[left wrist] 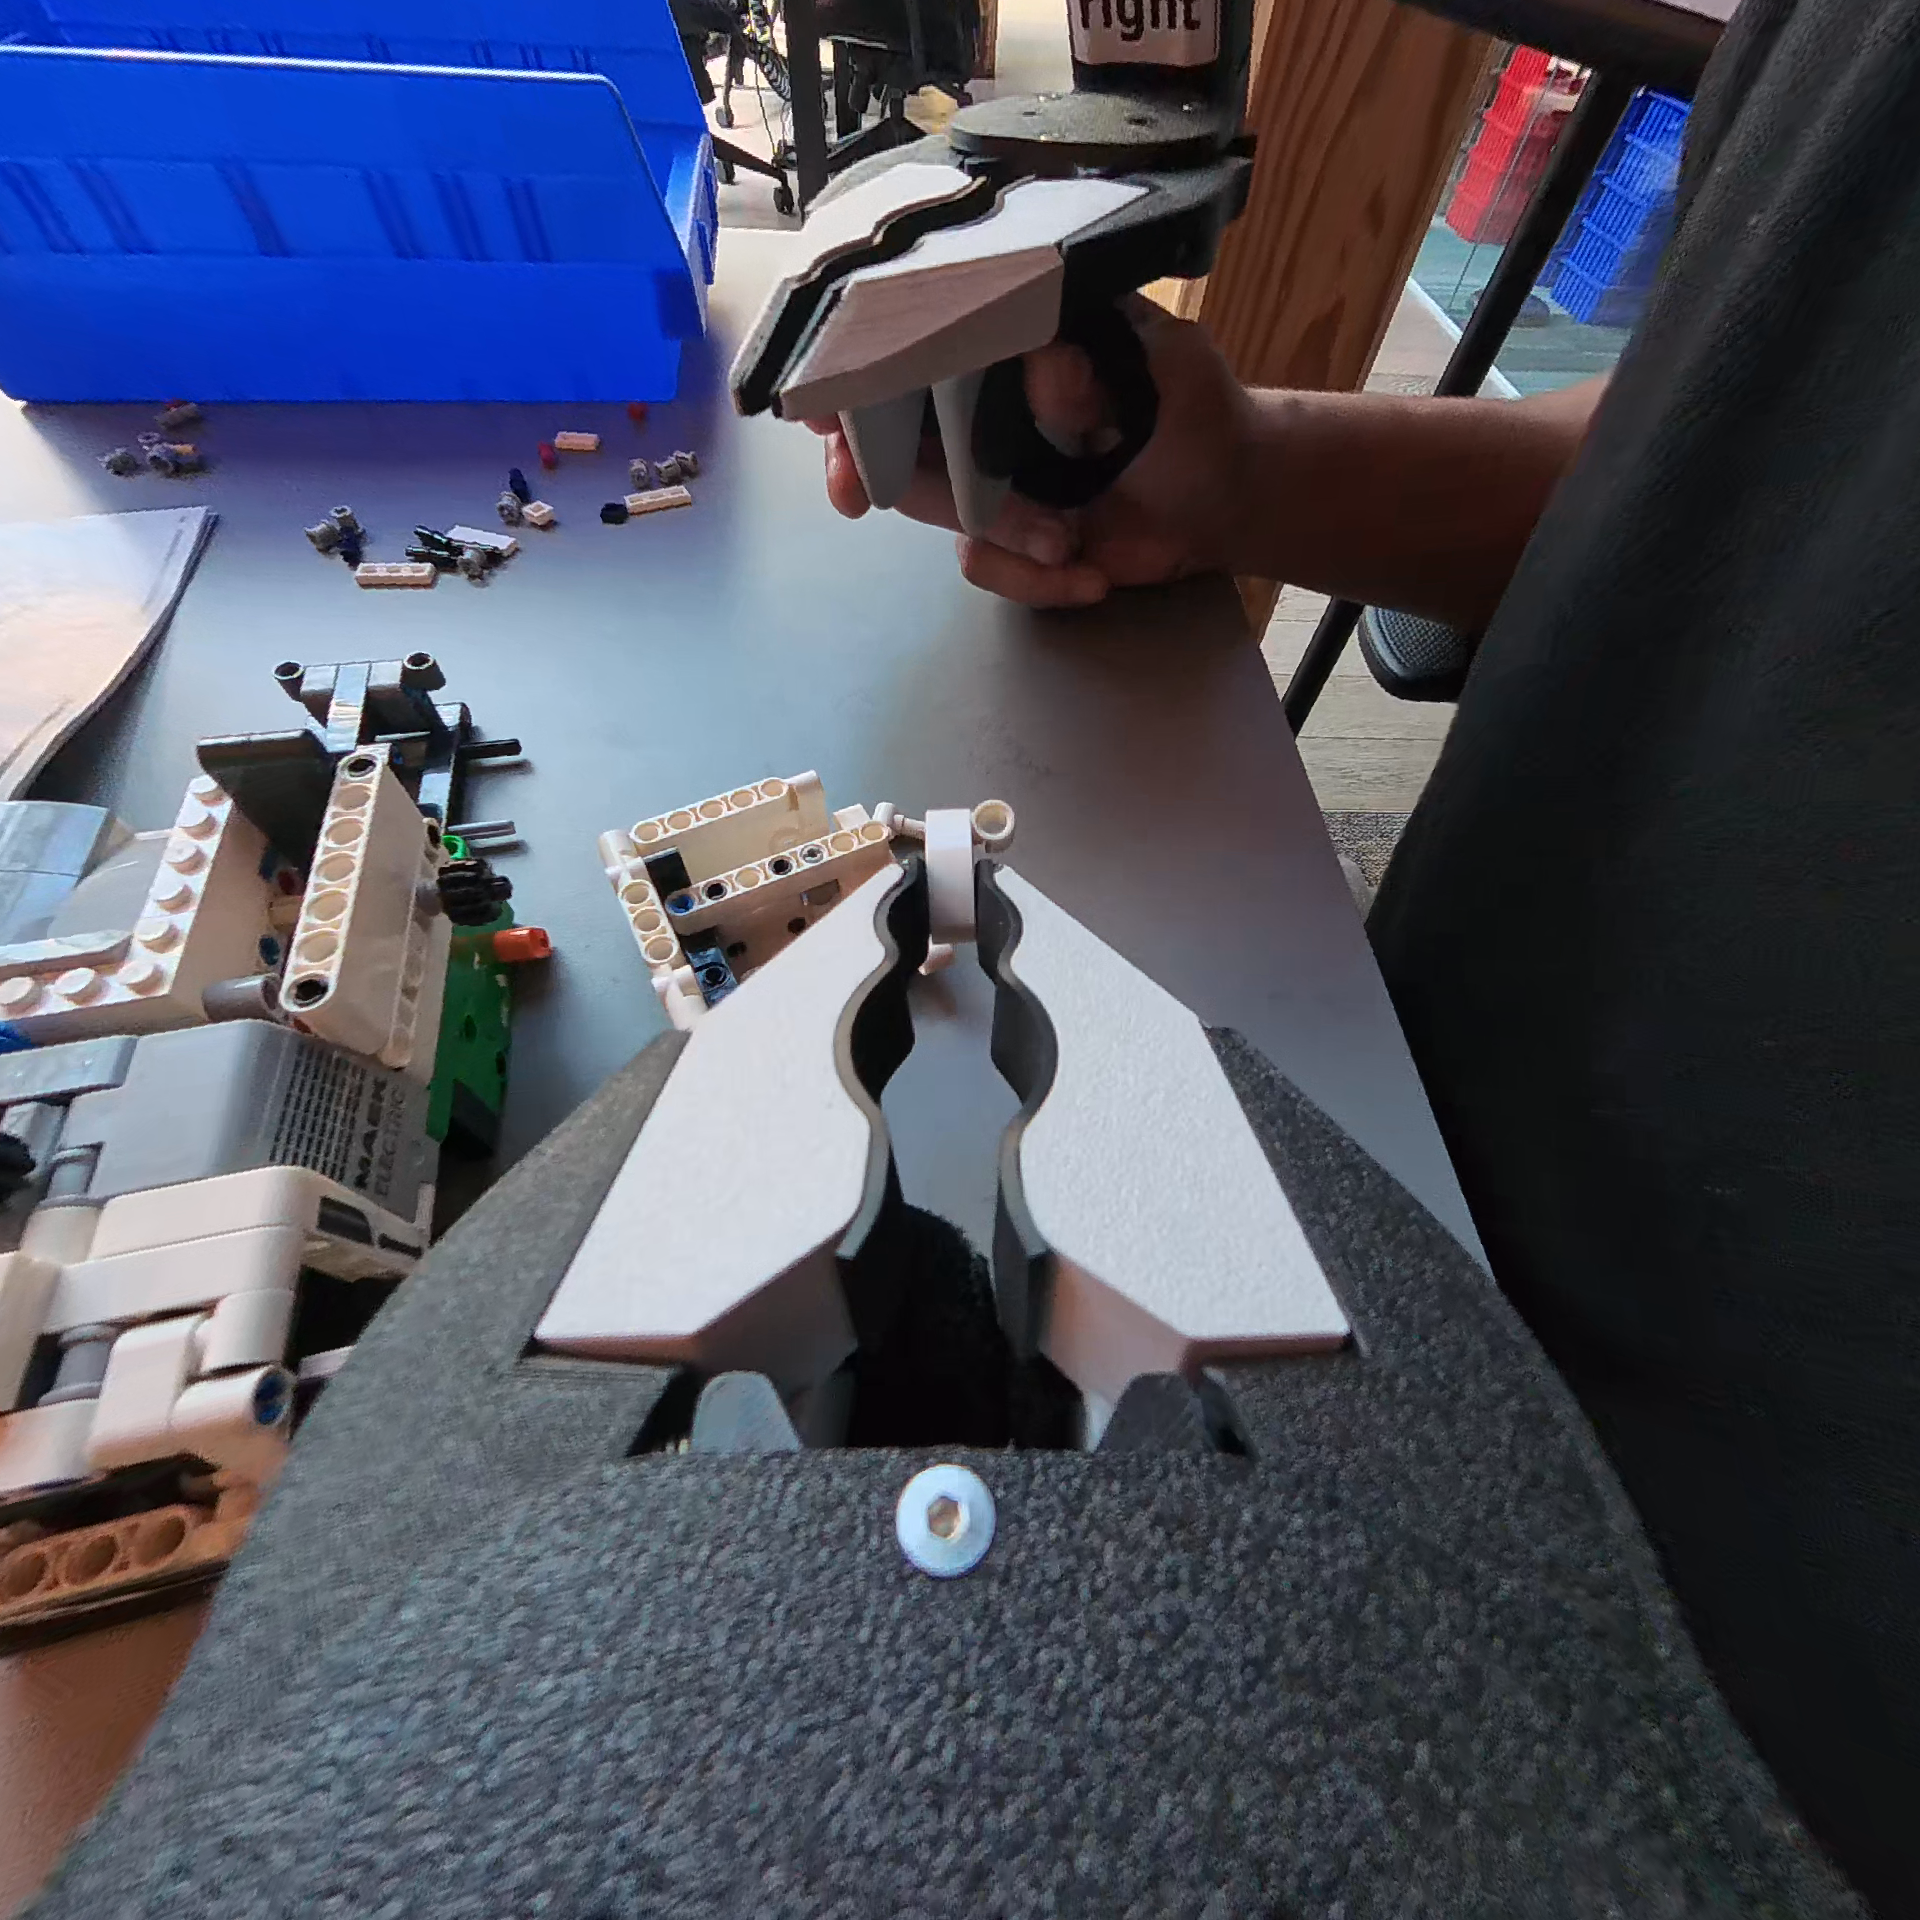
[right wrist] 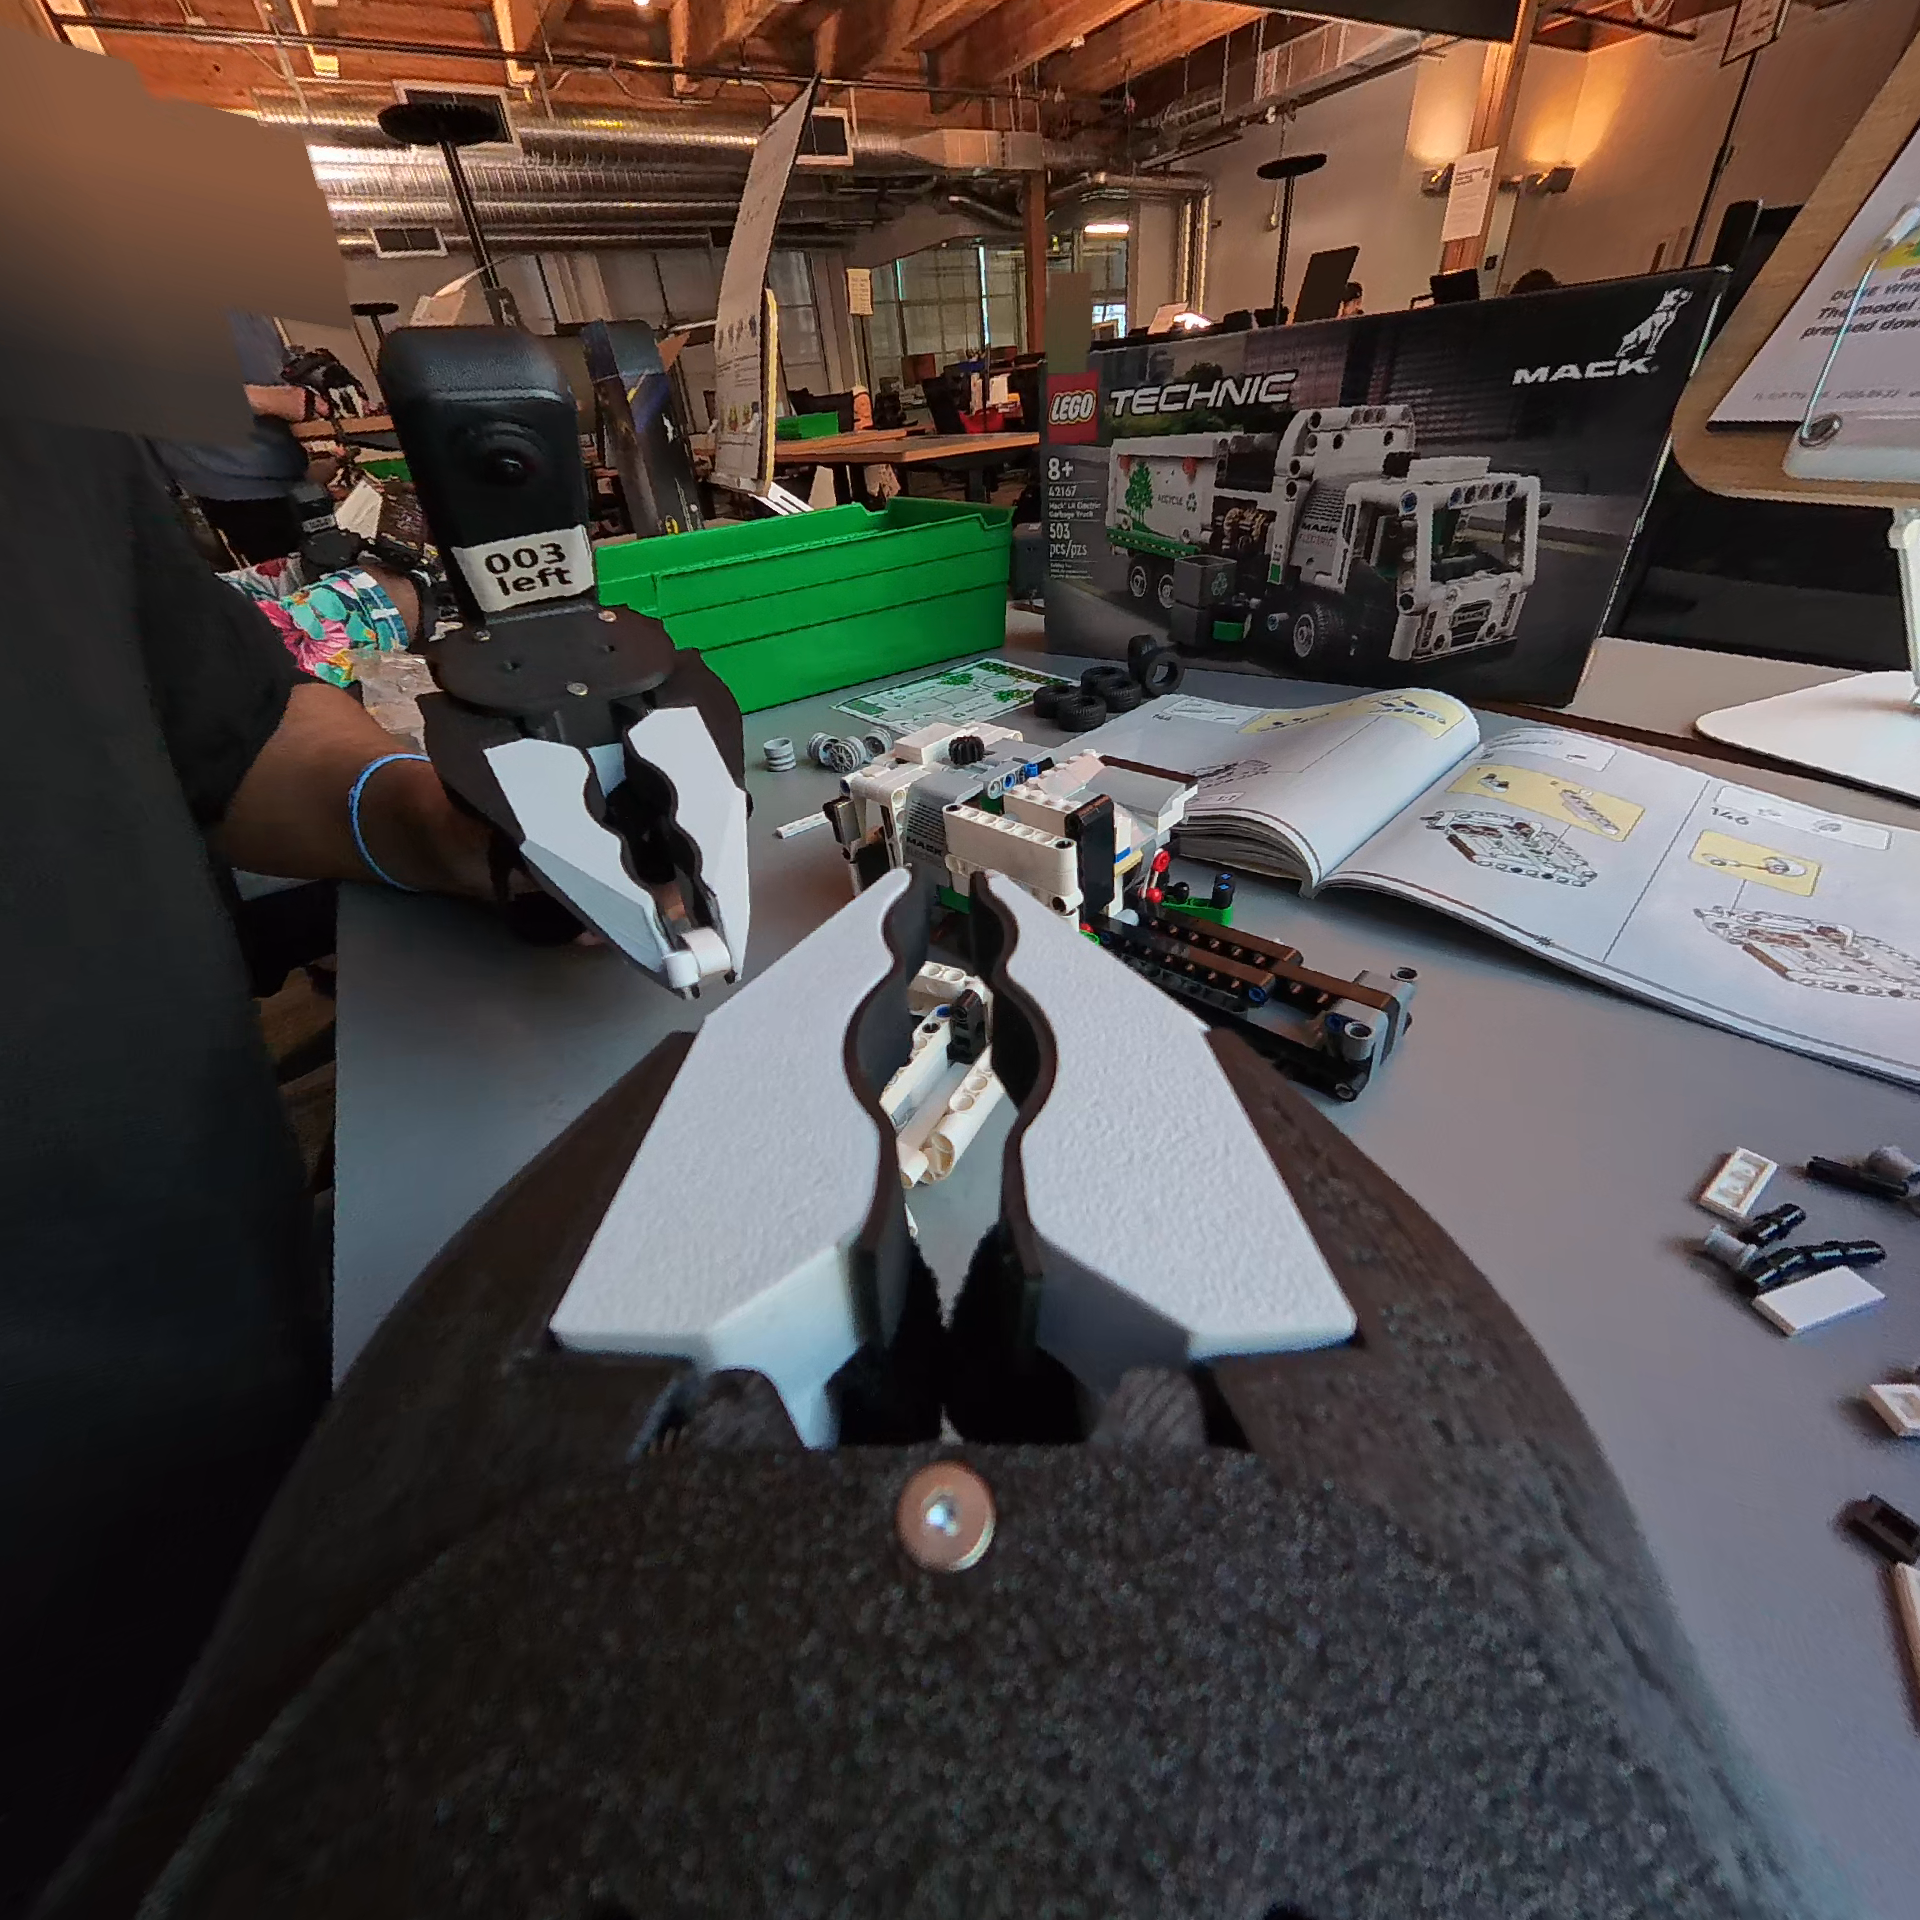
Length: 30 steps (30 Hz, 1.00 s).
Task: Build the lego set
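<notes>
**Grey counter, a half-built truck, one small part gripped**

Grey counter point(right wrist: 1455, 1195) in an open workshop with timber ceiling beams carries the lego set in pieces. Toward its far side lies an open instruction booklet point(right wrist: 1558, 831), with the set's box point(right wrist: 1351, 488) standing behind it and a green bin point(right wrist: 821, 603) beside that. A blue bin point(left wrist: 343, 229) sits at another edge, with loose small pieces point(left wrist: 436, 520) scattered in front of it.

The left tongs point(left wrist: 951, 883) are closed down to a narrow gap on a small white lego piece point(left wrist: 951, 873), held in the air just above the counter near its edge, beside a white beam sub-assembly point(left wrist: 727, 873). The partly built truck point(right wrist: 1018, 831) rests near the counter's middle, well apart from the held piece.

The right tongs point(right wrist: 943, 883) hold nothing; their jaws stand slightly apart at the tips, raised above the counter near the person's edge. A hand point(left wrist: 1091, 499) grips their handle, resting on the counter edge. Black tyres point(right wrist: 1101, 686) lie close to the green bin.
</notes>
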{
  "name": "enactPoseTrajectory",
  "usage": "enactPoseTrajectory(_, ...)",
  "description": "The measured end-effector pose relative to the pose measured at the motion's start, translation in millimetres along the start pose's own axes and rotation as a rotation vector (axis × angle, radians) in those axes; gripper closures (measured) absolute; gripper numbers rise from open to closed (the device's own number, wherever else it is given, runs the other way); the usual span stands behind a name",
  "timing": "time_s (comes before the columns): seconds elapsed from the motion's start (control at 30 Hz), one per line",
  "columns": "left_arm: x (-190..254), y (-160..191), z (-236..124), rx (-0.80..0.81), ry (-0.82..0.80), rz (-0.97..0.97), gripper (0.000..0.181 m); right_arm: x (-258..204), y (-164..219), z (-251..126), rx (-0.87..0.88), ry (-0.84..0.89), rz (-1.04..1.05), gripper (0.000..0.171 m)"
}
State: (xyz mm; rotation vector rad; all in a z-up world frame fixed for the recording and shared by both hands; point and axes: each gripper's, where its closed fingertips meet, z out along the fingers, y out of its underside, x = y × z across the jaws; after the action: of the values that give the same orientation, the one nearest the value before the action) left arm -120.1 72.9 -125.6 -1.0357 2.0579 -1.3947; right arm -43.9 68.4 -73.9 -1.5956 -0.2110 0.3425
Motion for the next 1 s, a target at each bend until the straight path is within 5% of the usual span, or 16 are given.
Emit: enactPoseTrajectory(1.0,1.5,4.2,9.4,-0.048,0.036,0.009,0.173,5.8,0.3,0.2,-0.002,0.014,0.036,0.164)
